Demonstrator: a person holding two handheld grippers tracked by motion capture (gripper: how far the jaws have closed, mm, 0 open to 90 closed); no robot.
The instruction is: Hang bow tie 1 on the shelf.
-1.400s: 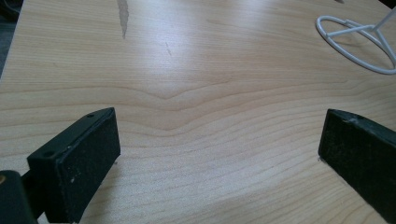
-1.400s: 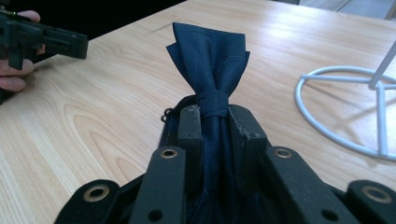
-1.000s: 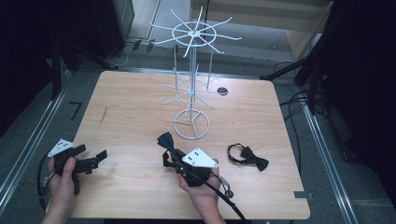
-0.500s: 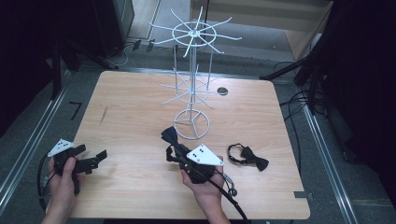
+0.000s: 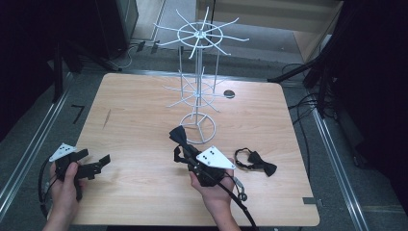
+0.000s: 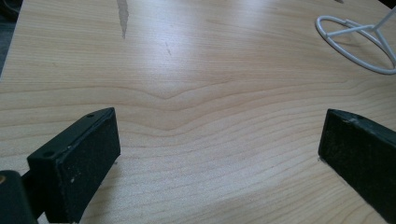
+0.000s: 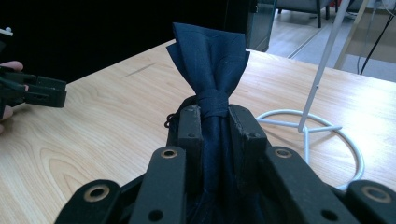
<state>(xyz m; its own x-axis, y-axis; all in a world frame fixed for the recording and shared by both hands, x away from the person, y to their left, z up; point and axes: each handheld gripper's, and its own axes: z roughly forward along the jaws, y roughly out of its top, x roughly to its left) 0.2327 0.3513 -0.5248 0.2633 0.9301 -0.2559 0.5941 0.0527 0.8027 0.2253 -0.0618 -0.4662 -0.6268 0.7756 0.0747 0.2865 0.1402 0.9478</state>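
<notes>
Dark bow tie [image 7: 208, 56] in right tool [image 7: 215, 112]

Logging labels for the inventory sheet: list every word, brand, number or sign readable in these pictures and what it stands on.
None: no readable text in any view.
Bow tie clamped in the right gripper: plain dark fabric, no tag visible.
Second bow tie on the table: no label visible.
White wire rack: bare wire.
Left gripper: unmarked black jaws.
</notes>
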